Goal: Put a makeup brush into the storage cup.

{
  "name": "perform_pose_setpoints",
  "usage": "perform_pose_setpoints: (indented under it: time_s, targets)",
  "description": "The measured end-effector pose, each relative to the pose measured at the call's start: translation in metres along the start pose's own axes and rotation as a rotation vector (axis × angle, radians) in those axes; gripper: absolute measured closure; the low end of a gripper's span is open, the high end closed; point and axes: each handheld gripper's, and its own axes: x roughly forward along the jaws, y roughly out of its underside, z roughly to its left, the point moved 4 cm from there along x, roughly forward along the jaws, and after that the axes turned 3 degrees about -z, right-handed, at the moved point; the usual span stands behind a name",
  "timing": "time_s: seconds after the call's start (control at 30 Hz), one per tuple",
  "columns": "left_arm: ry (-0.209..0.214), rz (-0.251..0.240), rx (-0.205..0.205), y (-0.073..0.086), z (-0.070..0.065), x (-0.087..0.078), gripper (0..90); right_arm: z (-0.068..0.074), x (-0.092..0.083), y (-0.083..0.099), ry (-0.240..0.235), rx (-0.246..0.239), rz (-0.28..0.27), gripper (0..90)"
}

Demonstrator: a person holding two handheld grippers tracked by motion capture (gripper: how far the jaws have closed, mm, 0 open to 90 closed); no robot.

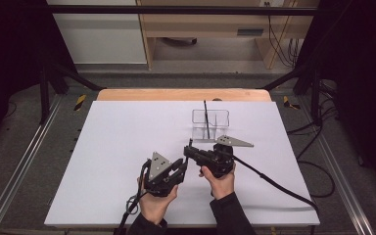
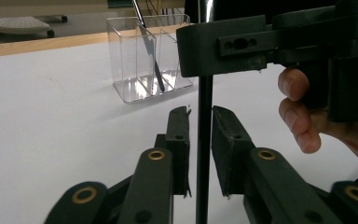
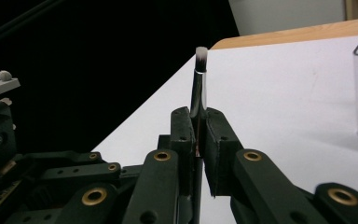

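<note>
A thin brush with a black handle, silver ferrule and white tip (image 3: 199, 88) stands upright, and my right gripper (image 3: 198, 116) is shut on it just below the ferrule. In the left gripper view the lower handle (image 2: 204, 154) runs down between the jaws of my left gripper (image 2: 200, 116), which is open with a small gap on each side. The right gripper (image 2: 223, 46) clamps the handle above. In the high view both grippers meet near the table's front centre, left (image 1: 182, 165) and right (image 1: 189, 150).
A clear plastic organiser with compartments (image 1: 210, 125) stands just beyond the grippers and holds a dark stick-like tool (image 1: 206, 117). The white table cover (image 1: 117, 147) spreads to the left. A cable (image 1: 274, 183) trails right from the right gripper.
</note>
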Motion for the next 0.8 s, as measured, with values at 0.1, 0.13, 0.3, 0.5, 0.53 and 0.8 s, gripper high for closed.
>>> perform_pose_setpoints:
  time_s: [0.1, 0.13, 0.3, 0.5, 0.53, 0.8]
  targets:
    - [0.011, 0.011, 0.009, -0.001, 0.004, -0.002, 67.7, 0.000, -0.001, -0.002, 0.009, -0.014, -0.011, 83.7]
    - [0.016, 0.015, 0.014, -0.002, 0.005, -0.003, 64.5, -0.001, -0.002, -0.003, 0.013, -0.023, -0.015, 83.7]
    - [0.029, 0.016, 0.041, -0.007, 0.011, -0.007, 51.4, -0.001, -0.005, -0.008, 0.031, -0.051, -0.042, 83.7]
    - [0.047, 0.013, 0.087, -0.016, 0.019, -0.013, 37.5, -0.003, -0.009, -0.014, 0.047, -0.074, -0.061, 83.7]
    - [0.051, 0.014, 0.096, -0.018, 0.020, -0.015, 35.6, -0.003, -0.010, -0.015, 0.048, -0.074, -0.061, 83.7]
    - [0.041, 0.005, 0.132, -0.033, 0.029, -0.022, 22.1, -0.005, -0.015, -0.021, 0.065, -0.108, -0.072, 83.7]
